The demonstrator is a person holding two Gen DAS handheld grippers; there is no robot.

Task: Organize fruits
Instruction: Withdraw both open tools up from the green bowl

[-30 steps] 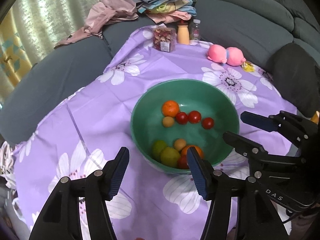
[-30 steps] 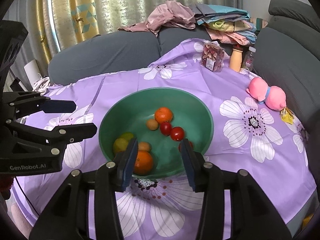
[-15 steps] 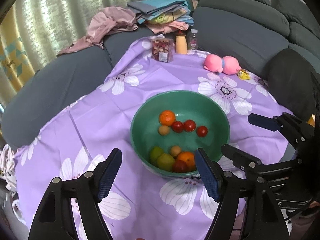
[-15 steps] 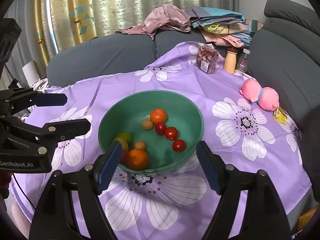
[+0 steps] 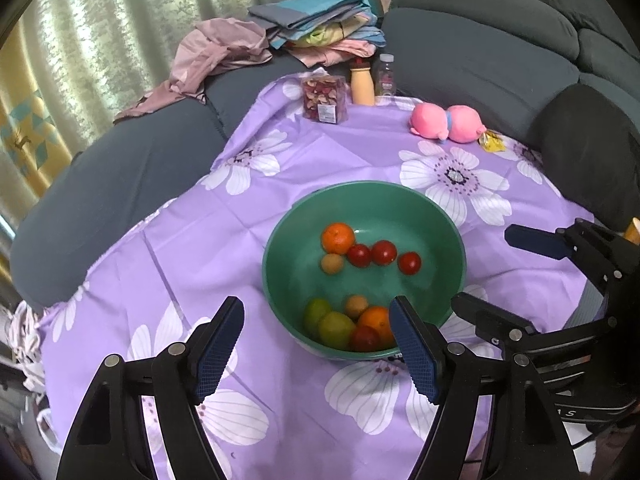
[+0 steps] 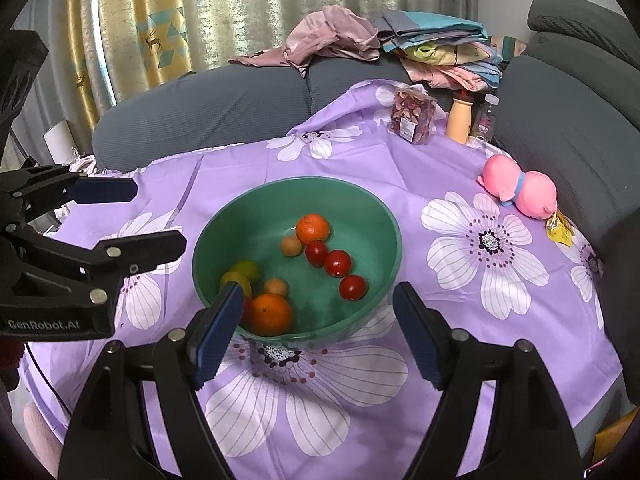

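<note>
Hovering low over the bench, both grippers, empty. Left gripper (image 5: 316,344) with jaws spread wide, nothing between the pads, near rim of the bowl (image 5: 280,236) just beyond the tips. Right gripper (image 6: 320,328) likewise spread, nothing pinched, bowl rim seen between the tips. Opened further within the last second, both pairs, then steady. Each gripper seen from the other's camera as a black frame with blue pads, flanking the bowl, clear of it.

Resting on a purple cloth (image 5: 192,240) with white flowers, a green bowl holding all the fruit. Against the near wall, a cluster: two green fruits (image 5: 328,322), an orange (image 6: 271,314), a red tomato (image 5: 365,338) and a small tan fruit (image 6: 276,287), touching or nearly so. Farther in, a second orange (image 5: 338,237) with another tan fruit (image 5: 332,264) just beside it, then three tomatoes (image 5: 383,252) in a loose row.

Well beyond the bowl, toward the cloth's far edge: a pink toy (image 5: 446,123) with a yellow packet (image 5: 494,143) beside it, a clear box (image 5: 325,99) of dried petals, a tan bottle (image 5: 362,84) and a small clear bottle (image 5: 386,76).

Wrapping around behind, a grey sofa (image 5: 480,52), with clothes (image 5: 320,32) piled on its back. Farthest off, curtains (image 6: 240,8).
</note>
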